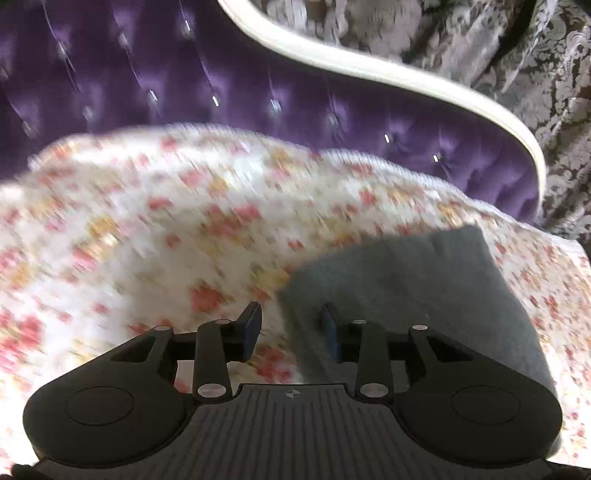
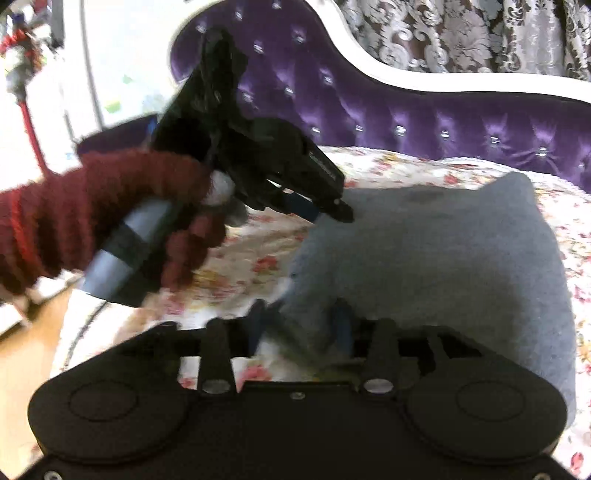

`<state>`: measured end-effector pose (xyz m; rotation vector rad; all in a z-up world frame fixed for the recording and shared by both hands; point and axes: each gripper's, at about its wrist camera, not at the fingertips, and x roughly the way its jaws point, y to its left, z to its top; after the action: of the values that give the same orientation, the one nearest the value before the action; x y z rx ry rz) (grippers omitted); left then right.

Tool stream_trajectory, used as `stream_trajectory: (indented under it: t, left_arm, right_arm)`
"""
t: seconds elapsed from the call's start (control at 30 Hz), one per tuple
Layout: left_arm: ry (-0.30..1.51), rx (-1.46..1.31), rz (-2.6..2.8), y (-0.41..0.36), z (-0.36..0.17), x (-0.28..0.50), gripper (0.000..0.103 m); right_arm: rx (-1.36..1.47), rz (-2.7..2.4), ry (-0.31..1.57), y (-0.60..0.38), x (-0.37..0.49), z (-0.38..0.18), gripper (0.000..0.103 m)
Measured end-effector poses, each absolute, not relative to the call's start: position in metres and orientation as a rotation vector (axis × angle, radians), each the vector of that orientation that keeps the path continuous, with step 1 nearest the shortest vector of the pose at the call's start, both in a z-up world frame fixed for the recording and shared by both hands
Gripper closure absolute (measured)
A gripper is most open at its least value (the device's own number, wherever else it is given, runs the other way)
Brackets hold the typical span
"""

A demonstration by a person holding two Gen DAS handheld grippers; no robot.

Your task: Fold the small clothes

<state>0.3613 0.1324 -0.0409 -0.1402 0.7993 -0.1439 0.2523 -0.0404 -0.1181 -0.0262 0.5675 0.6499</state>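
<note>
A folded grey garment (image 2: 443, 258) lies on the floral bed cover (image 2: 258, 258). In the left wrist view the garment (image 1: 424, 277) sits to the right. My left gripper (image 1: 291, 332) is open, and the garment's left edge lies between its jaws. In the right wrist view the left gripper (image 2: 332, 210), held by a hand in a dark red glove, reaches the garment's far left edge. My right gripper (image 2: 299, 325) is open, with the garment's near left corner between its jaws.
A purple tufted headboard (image 1: 258, 92) with a white curved frame (image 1: 406, 77) stands behind the bed. Patterned grey curtains (image 2: 480, 33) hang behind it. Floor and bright room clutter (image 2: 37, 74) show at the left of the right wrist view.
</note>
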Motion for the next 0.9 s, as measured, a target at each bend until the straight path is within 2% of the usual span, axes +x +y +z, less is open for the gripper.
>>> stream_trajectory:
  t: [0.07, 0.13, 0.23, 0.3, 0.67, 0.9]
  left_arm:
    - [0.749, -0.128, -0.135, 0.132, -0.027, 0.35, 0.064]
    - [0.708, -0.114, -0.143, 0.127, -0.016, 0.338, 0.053]
    - [0.683, -0.087, -0.203, 0.114, -0.006, 0.319, 0.046]
    - [0.672, -0.066, -0.247, 0.101, -0.005, 0.306, 0.041]
    - [0.713, -0.112, -0.329, 0.078, -0.038, 0.248, 0.041]
    - [0.665, -0.04, -0.439, 0.065, -0.044, 0.239, 0.041]
  right_arm:
    - [0.005, 0.69, 0.564, -0.051, 0.247, -0.114, 0.044]
    - [0.034, 0.692, 0.542, -0.064, 0.239, -0.107, 0.043]
    - [0.1, 0.671, 0.513, -0.084, 0.237, -0.099, 0.032]
    - [0.135, 0.648, 0.504, -0.094, 0.236, -0.095, 0.032]
    - [0.205, 0.481, 0.506, -0.135, 0.236, -0.092, 0.032]
    - [0.246, 0.466, 0.531, -0.143, 0.226, -0.103, 0.032]
